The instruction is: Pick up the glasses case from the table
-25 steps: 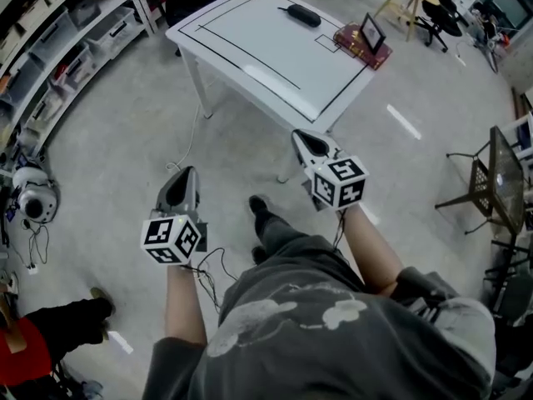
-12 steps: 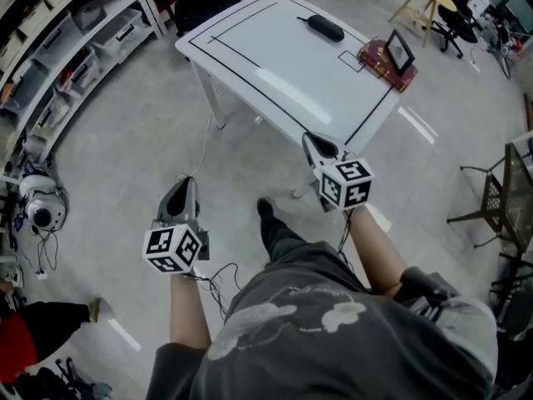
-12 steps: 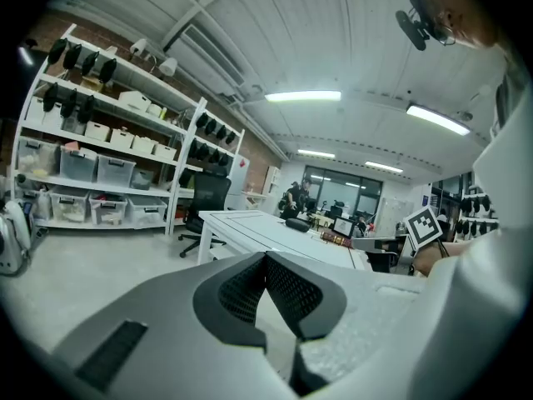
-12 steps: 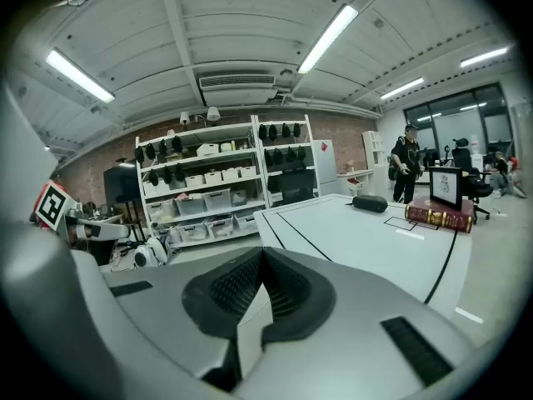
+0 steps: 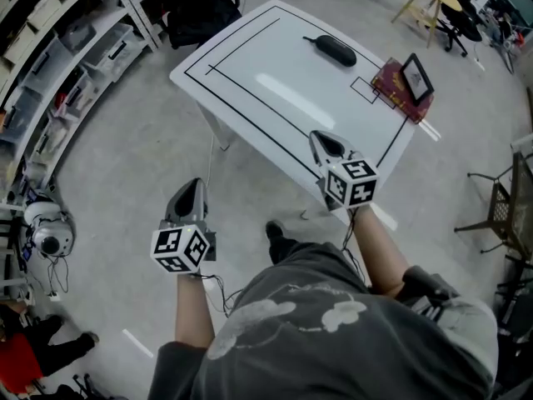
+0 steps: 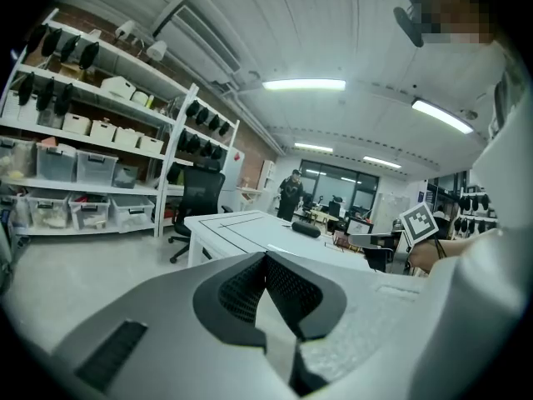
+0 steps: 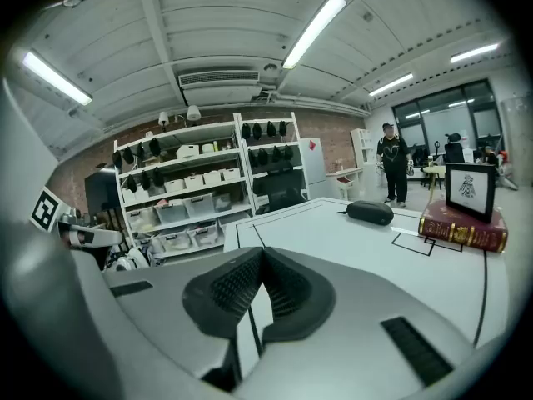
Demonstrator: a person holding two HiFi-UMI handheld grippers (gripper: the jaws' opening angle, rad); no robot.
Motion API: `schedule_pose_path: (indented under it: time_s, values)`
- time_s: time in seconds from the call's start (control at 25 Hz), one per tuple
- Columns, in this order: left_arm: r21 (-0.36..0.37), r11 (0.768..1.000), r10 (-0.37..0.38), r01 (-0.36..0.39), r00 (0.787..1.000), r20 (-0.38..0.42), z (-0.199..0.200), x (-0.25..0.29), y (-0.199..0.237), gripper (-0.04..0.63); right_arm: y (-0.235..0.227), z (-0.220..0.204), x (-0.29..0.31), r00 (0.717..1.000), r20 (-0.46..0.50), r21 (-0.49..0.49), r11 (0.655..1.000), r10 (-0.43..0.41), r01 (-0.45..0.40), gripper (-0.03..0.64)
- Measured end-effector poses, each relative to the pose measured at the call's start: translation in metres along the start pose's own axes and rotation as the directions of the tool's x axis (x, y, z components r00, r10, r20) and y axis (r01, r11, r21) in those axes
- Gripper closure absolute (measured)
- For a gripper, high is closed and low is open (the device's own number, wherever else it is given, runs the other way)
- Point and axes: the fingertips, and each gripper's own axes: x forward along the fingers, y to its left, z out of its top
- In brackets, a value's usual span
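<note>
The glasses case (image 5: 334,50) is a black oblong pouch lying at the far side of the white table (image 5: 250,73). It also shows small in the left gripper view (image 6: 306,230) and in the right gripper view (image 7: 370,212). My left gripper (image 5: 191,192) hangs over the floor short of the table's near left side, jaws shut and empty (image 6: 266,261). My right gripper (image 5: 326,142) reaches just over the table's near edge, its pads meeting with nothing between them (image 7: 260,257). Both are far from the case.
A red book (image 5: 398,90) with a small framed picture (image 5: 416,73) on it sits at the table's right end. Storage shelves (image 5: 67,48) line the left, an office chair (image 5: 196,7) stands behind the table, a wire chair (image 5: 520,211) at right. A person (image 6: 291,192) stands far off.
Both grippers have moved forward toward the table, which has come nearer. The right gripper's tip has passed from the floor to above the table's near edge. Jaws stay shut.
</note>
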Motion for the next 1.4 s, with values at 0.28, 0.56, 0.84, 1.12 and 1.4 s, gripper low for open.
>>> schedule_pose_path:
  time_s: [0.28,0.56,0.84,1.12,1.4]
  values:
    - [0.057,0.997,-0.053,0.053,0.999,-0.002,0.034,0.068,0.0,0.593,-0.042,0.029,0.036,0.997,0.072,0.056,0.998,-0.026,0.022,0.617]
    - [0.11,0.984,-0.14,0.141,0.99,-0.017,0.058,0.123,-0.016,0.593,-0.09,0.034,0.036,0.99,0.079,0.088,0.99,-0.118,0.111,0.617]
    - [0.134,0.947,-0.286,0.293,0.956,-0.068,0.073,0.201,-0.025,0.594,-0.13,0.029,0.03,0.962,0.063,0.138,0.957,-0.267,0.257,0.617]
    - [0.159,0.838,-0.501,0.523,0.851,-0.158,0.106,0.303,-0.047,0.594,-0.166,0.041,0.025,0.878,0.039,0.203,0.864,-0.477,0.46,0.617]
    - [0.196,0.681,-0.653,0.706,0.706,-0.273,0.129,0.384,-0.085,0.594,-0.193,0.056,0.018,0.768,0.024,0.261,0.746,-0.64,0.613,0.617]
